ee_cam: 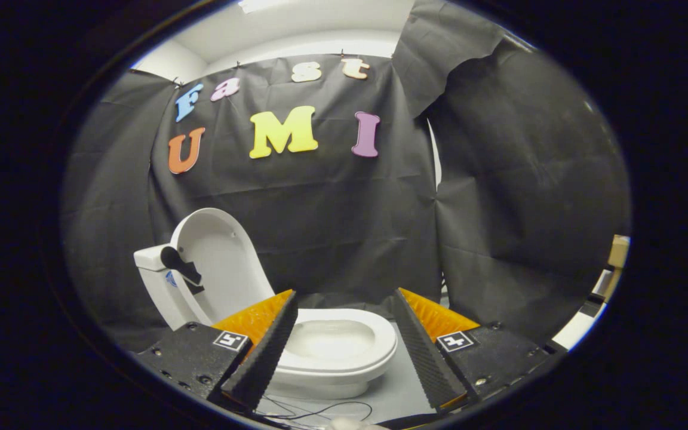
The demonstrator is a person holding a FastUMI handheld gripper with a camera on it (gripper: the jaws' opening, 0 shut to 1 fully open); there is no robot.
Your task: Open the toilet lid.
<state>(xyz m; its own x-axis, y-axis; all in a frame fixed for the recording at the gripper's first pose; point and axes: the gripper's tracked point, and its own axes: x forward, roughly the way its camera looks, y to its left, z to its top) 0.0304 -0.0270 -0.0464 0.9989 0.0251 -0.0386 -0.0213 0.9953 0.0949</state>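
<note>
Gripper view: lid (215, 263) already upright, ahead-left beyond the bowl (332, 343); fingers (344, 352) spread wide, holding nothing, bowl between them.

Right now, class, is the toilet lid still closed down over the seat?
No. The toilet lid stands raised against the tank, leaving the seat and bowl uncovered, while the open gripper holds nothing.

Toilet lid (218, 263) is up: white, oval, raised near upright, leaning back against the tank (156, 280), inner face toward camera. White toilet (338, 352) sits low, seat down, bowl exposed. Seat and bowl lie between and just beyond the fingers; lid beyond the left one.
</note>
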